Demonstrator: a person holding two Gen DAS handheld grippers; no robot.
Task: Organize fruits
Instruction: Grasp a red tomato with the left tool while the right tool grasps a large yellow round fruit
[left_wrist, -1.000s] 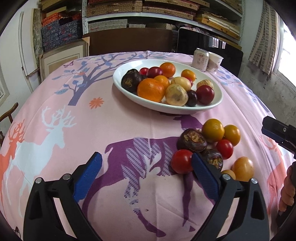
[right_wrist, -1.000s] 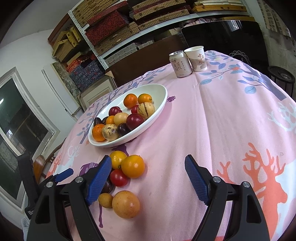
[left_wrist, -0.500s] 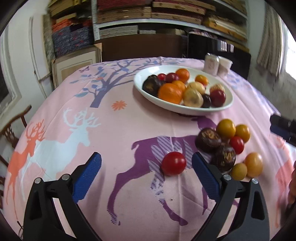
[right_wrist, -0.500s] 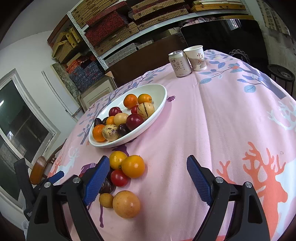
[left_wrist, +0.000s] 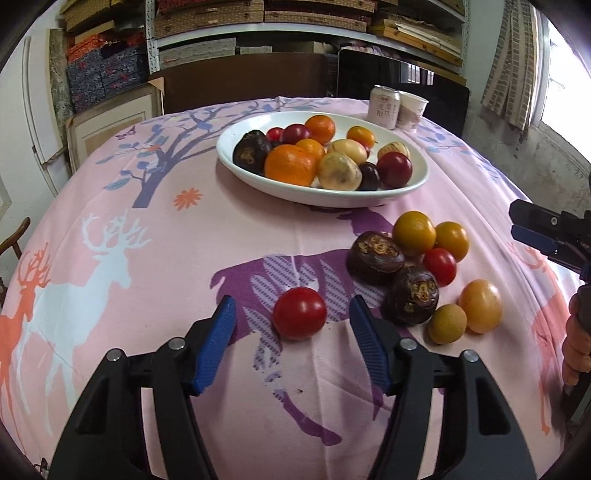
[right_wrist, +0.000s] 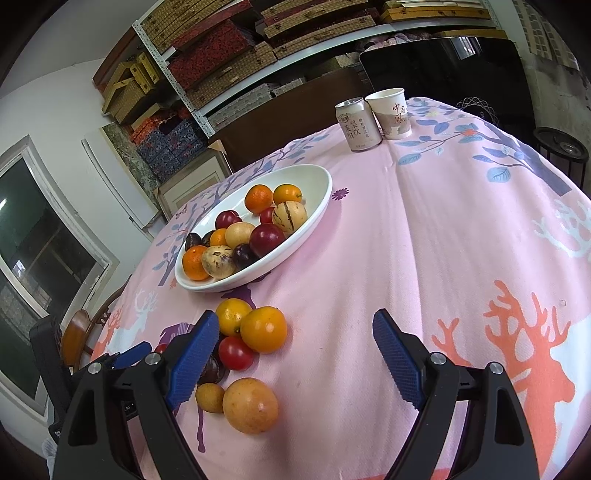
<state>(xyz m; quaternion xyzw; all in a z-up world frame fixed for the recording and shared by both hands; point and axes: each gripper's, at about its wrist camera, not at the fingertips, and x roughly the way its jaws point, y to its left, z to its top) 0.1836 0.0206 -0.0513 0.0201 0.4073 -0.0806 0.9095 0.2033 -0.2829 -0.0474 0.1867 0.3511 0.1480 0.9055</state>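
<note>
With the bowl (left_wrist: 413, 184) already well filled, we still have eight fruits loose; our left gripper (left_wrist: 291, 317), jaws just narrowing, straddles the tomato (left_wrist: 300, 318) without pinching, and the right gripper (right_wrist: 291, 354) gapes empty.

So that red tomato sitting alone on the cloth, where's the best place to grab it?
Across its widest middle, coming from the near side. The red tomato is round and smooth and sits apart from the fruit pile, already between the left gripper pads, which have just been closing but don't touch it yet.

Black plastic left claw (left_wrist: 291, 321) and right claw (right_wrist: 291, 352), ribbed blue pads, silver pivot screws
</note>
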